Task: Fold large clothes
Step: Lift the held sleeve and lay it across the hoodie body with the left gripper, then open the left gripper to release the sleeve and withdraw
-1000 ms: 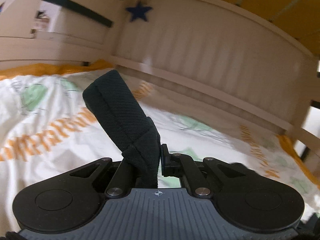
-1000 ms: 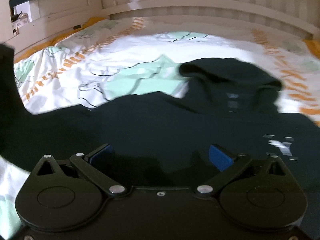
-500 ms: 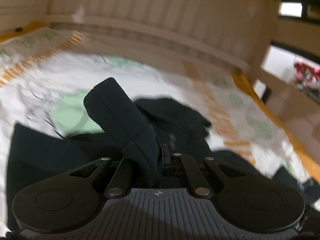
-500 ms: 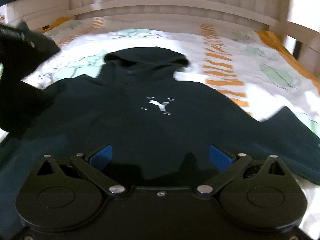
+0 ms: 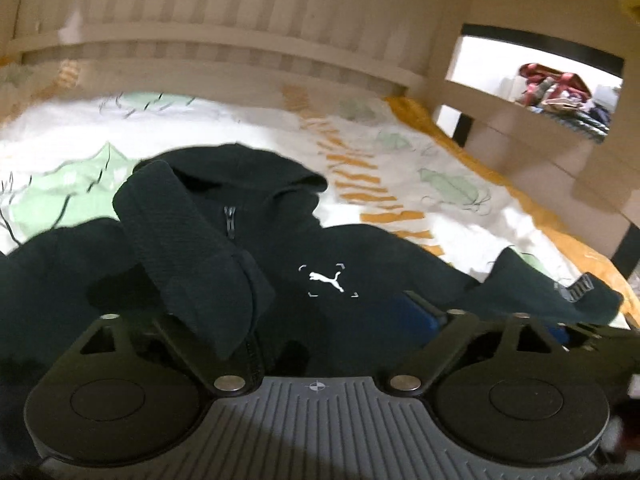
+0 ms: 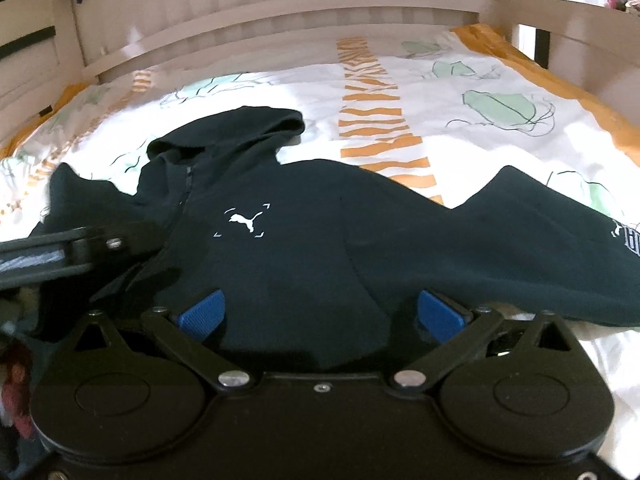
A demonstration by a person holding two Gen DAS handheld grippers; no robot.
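A black zip hoodie (image 6: 320, 232) with a white puma logo lies face up on the bed, hood toward the headboard; it also shows in the left wrist view (image 5: 360, 264). Its left sleeve cuff (image 5: 188, 256) drapes over my left gripper's left finger, above the chest. My left gripper (image 5: 320, 320) has its jaws wide apart; the cuff rests on it loosely. It appears at the left edge of the right wrist view (image 6: 80, 248). My right gripper (image 6: 320, 312) is open and empty, low over the hoodie's body. The right sleeve (image 6: 540, 232) stretches out to the right.
The hoodie lies on a white sheet (image 6: 460, 80) with orange and green prints. A cream slatted headboard (image 6: 280, 20) stands behind, and a side rail (image 5: 520, 128) runs along the right. Clutter (image 5: 556, 88) sits beyond the rail.
My left gripper swung right with the cuff, from over the sheet to over the hoodie's chest, and its jaws opened. My right gripper stayed open as its view shifted right.
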